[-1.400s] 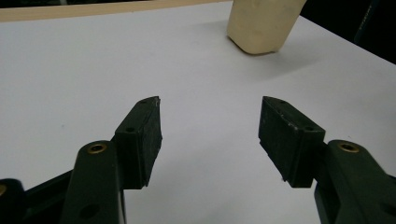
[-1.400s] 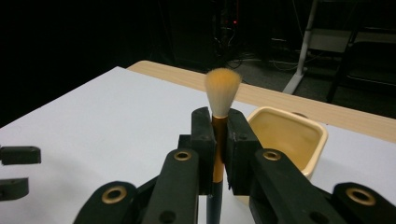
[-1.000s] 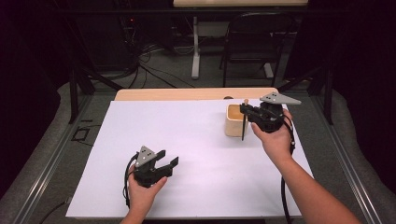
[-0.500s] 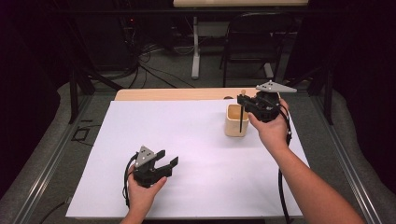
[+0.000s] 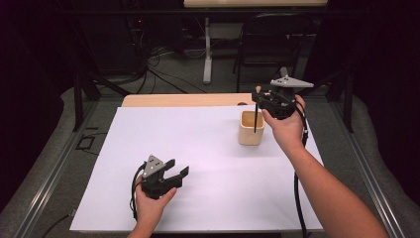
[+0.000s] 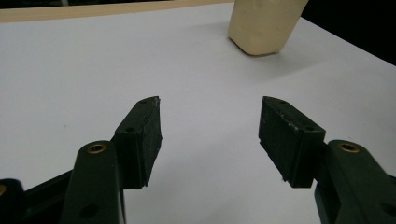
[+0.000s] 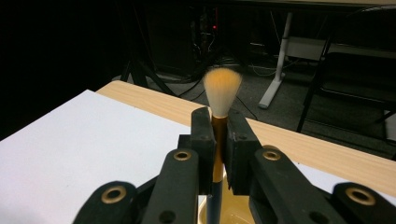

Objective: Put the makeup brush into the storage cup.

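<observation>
White-covered bench (image 5: 208, 148): right tongs (image 7: 218, 140) clamp a black-handled, tan-bristled brush (image 7: 221, 93), handle tip inside the beige square cup (image 5: 251, 128) below. Left tongs (image 6: 210, 126) apart, empty.

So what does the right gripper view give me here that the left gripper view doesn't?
Right gripper view: its jaws shut on a brush, orange bristles up, handle running down into the cup; also a chair and floor cables. Left gripper view: the left gripper, open and holding nothing, just above the sheet, and the cup's outer wall. Both: the white sheet, the wooden table edge, the cup.
</observation>
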